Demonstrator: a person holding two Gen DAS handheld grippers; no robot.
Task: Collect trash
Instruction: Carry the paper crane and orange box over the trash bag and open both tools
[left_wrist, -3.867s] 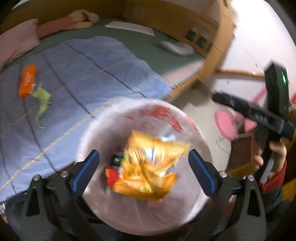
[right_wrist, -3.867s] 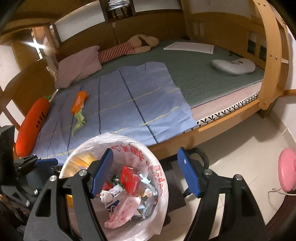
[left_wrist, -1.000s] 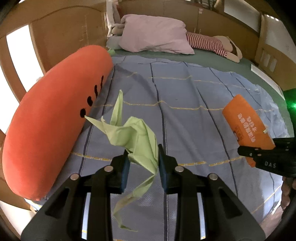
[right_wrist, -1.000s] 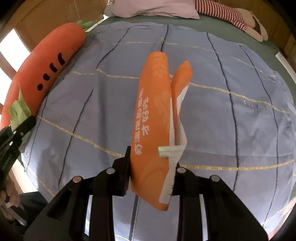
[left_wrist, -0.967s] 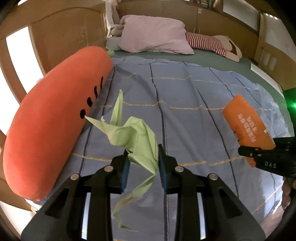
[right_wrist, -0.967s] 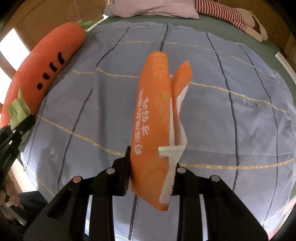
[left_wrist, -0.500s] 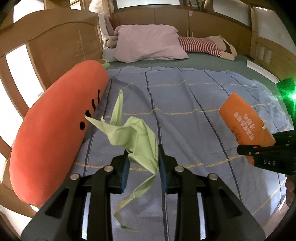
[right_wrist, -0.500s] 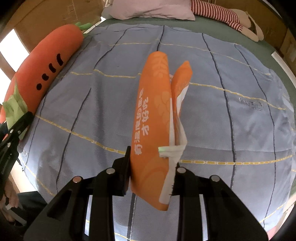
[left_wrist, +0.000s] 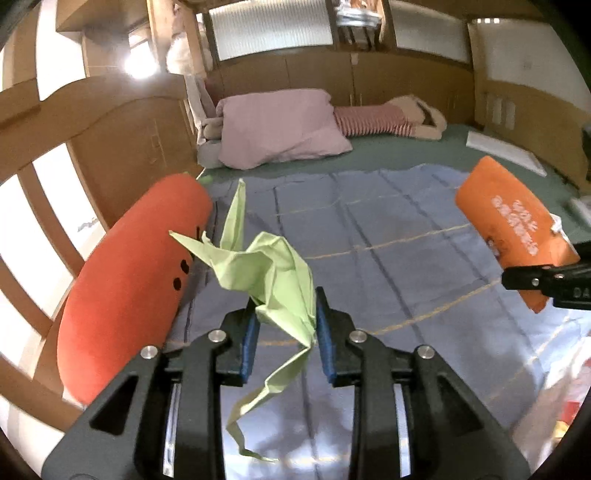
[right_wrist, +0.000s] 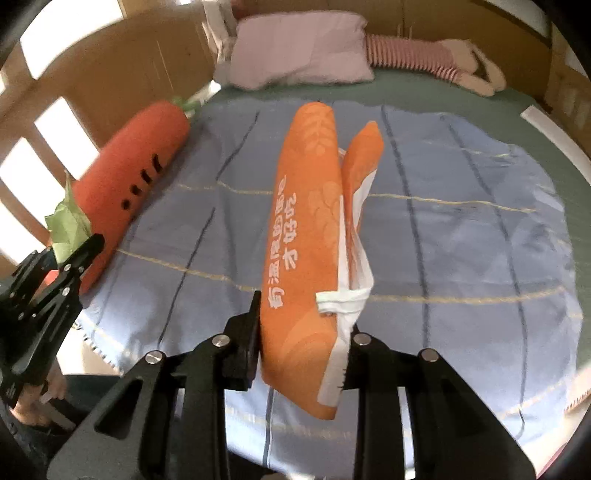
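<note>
My left gripper (left_wrist: 286, 332) is shut on a crumpled green paper (left_wrist: 273, 269) and holds it above the blue blanket (left_wrist: 388, 258). My right gripper (right_wrist: 301, 343) is shut on an orange wrapper (right_wrist: 306, 229) with white lettering, held above the blanket (right_wrist: 461, 240). The wrapper also shows in the left wrist view (left_wrist: 513, 229), at the right. The green paper shows at the left of the right wrist view (right_wrist: 68, 221). A plastic-lined trash bin (left_wrist: 557, 398) shows partly at the lower right.
A long orange carrot plush (left_wrist: 133, 280) lies along the bed's left side by the wooden rail (left_wrist: 55, 155). A pink pillow (left_wrist: 280, 129) and a striped doll (left_wrist: 388, 120) lie at the head. A white sheet (left_wrist: 502, 147) lies on the green mattress.
Both grippers have lifted and pulled back from the bed with their pieces still held. The view now shows more of the headboard and the bin's edge.
</note>
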